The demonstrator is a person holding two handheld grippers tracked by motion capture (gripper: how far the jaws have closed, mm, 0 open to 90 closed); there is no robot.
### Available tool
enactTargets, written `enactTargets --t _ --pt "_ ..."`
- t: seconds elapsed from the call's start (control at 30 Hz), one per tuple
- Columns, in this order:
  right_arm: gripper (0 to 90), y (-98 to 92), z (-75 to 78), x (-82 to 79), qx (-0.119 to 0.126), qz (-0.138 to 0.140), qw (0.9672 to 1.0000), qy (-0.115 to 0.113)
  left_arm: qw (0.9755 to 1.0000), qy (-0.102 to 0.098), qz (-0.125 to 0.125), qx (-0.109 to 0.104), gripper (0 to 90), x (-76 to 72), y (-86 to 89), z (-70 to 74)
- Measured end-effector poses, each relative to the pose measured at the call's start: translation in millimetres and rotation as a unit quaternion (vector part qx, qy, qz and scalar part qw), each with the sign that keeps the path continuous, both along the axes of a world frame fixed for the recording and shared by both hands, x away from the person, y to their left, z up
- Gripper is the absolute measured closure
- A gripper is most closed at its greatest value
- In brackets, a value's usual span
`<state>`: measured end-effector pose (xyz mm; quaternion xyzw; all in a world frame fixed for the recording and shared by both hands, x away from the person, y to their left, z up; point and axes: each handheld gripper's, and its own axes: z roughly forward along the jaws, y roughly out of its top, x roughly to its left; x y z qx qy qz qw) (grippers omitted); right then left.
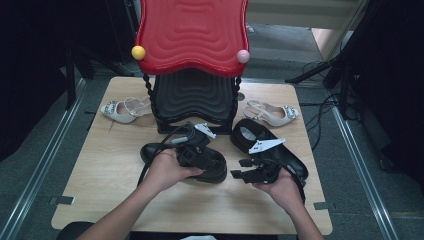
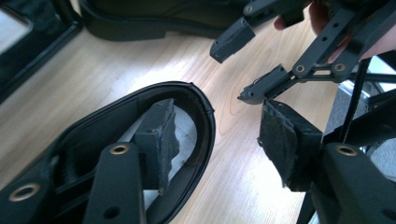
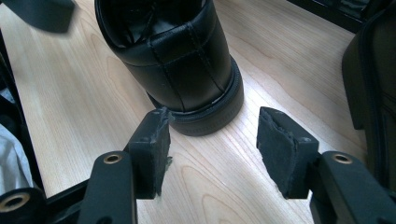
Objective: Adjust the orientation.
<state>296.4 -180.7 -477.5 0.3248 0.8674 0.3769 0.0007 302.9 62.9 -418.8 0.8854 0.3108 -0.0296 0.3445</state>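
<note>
My left tool [image 1: 202, 134] hangs spread over the left black shoe [image 1: 212, 169] lying on the bench [image 1: 115, 165], pinching nothing; one pad sits low inside the opening, so lifting carelessly could snag the collar and drag the shoe. My right tool [image 1: 245, 169] is spread too, aimed at that shoe's heel [image 3: 187, 65], with the other black shoe [image 1: 280, 150] close beside it, easily bumped.

The black shoe [image 3: 180, 56] just ahead of the right gripper's jaws looks like smooth leather with a soft sheen, stitched seams and a matt rubbery sole. Under both pairs of jaws the table [image 3: 70, 102] is pale wood-grain laminate, smooth and slightly glossy. The jaw pads [image 3: 275, 144] are rough, frayed black foam on matt black plastic arms with brass-coloured rivets.
</note>
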Motion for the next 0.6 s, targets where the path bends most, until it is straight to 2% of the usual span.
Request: enactTargets --t 0.13,0.27,0.33,0.4,0.47,0.5,0.6 --pt "45.5 1.3 0.2 -0.3 0.0 0.001 1.0 -0.001 0.9999 -0.003 0.006 -0.013 43.8 -0.2 10.9 4.3" --pt "45.5 2.4 1.7 -0.6 0.003 0.001 1.0 -0.004 0.9999 -0.008 -0.007 -0.009 44.6 -5.2 21.4 8.1" --pt "45.5 3.2 1.5 0.8 0.005 0.0 1.0 -0.007 0.9996 -0.02 -0.004 -0.02 44.8 -11.6 30.1 7.8" --pt "45.5 4.7 1.3 2.7 0.006 0.0 1.0 -0.008 0.9995 -0.025 -0.004 -0.02 44.6 -14.3 36.3 6.9" --pt "45.5 6.7 2.1 3.3 0.008 0.001 0.9999 -0.009 0.999 -0.038 -0.002 -0.024 45.5 -16.7 43.9 5.8" --pt "45.5 8.0 2.5 3.0 0.009 0.001 0.9999 -0.008 0.9986 -0.043 0.0 -0.031 46.6 -17.8 49.5 5.3" --pt "45.6 10.9 2.8 2.9 0.009 0.003 0.9999 -0.009 0.998 -0.049 0.006 -0.039 48.0 -19.8 58.8 4.1"
